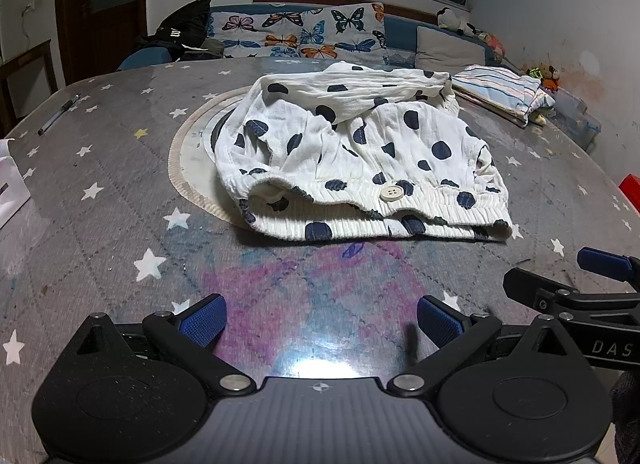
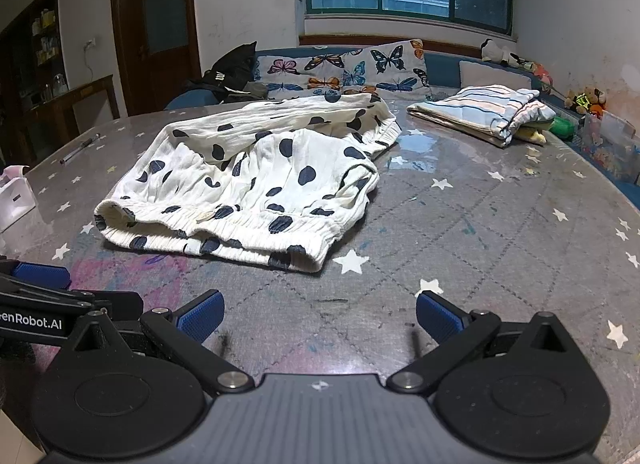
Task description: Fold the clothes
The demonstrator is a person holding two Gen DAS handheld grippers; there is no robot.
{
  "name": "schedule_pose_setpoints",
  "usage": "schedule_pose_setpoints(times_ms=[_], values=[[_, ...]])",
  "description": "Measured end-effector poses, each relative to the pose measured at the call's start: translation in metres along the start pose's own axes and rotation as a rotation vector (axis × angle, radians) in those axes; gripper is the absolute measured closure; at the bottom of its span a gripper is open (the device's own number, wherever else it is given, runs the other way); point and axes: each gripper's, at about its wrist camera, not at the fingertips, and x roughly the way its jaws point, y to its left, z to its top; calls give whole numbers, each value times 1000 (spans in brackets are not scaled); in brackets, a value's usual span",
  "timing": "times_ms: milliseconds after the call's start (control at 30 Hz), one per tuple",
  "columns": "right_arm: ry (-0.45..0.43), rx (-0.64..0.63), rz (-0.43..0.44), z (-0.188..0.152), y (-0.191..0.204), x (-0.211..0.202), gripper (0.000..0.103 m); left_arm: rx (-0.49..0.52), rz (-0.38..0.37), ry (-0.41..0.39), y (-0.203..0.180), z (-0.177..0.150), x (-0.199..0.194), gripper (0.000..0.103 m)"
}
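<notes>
White trousers with dark blue dots [image 1: 352, 155] lie rumpled in the middle of the table, elastic waistband with a cream button [image 1: 391, 192] toward me; one leg is thrown back over the far part. In the right wrist view the same trousers [image 2: 256, 179] lie ahead and to the left. My left gripper [image 1: 322, 322] hovers open over the table's near edge, short of the waistband, nothing between its blue pads. My right gripper [image 2: 320, 318] is open too, empty, near the waistband's right end. Each gripper shows at the other view's edge.
The table [image 1: 100, 223] has a grey star-print cover under glass. A folded striped garment [image 2: 486, 111] lies at the far right. A pen [image 1: 60, 113] lies far left, a white box [image 2: 14, 195] at the left edge. A round mat [image 1: 192, 167] sticks out from under the trousers. Behind is a butterfly-print sofa [image 1: 300, 33].
</notes>
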Motion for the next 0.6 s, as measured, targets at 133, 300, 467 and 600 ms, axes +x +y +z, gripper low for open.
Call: schedule_pose_setpoints(times_ms=[133, 300, 467, 600], values=[[-1, 0, 1, 1, 0, 1, 0, 2, -1, 1, 0, 1, 0, 0], [-3, -3, 5, 2, 0, 1, 0, 5, -2, 3, -1, 3, 2, 0], [-2, -3, 8, 3, 0, 3, 0, 7, -2, 6, -1, 5, 4, 0], [-4, -7, 9, 5, 0, 4, 0, 8, -2, 8, 0, 6, 5, 0]])
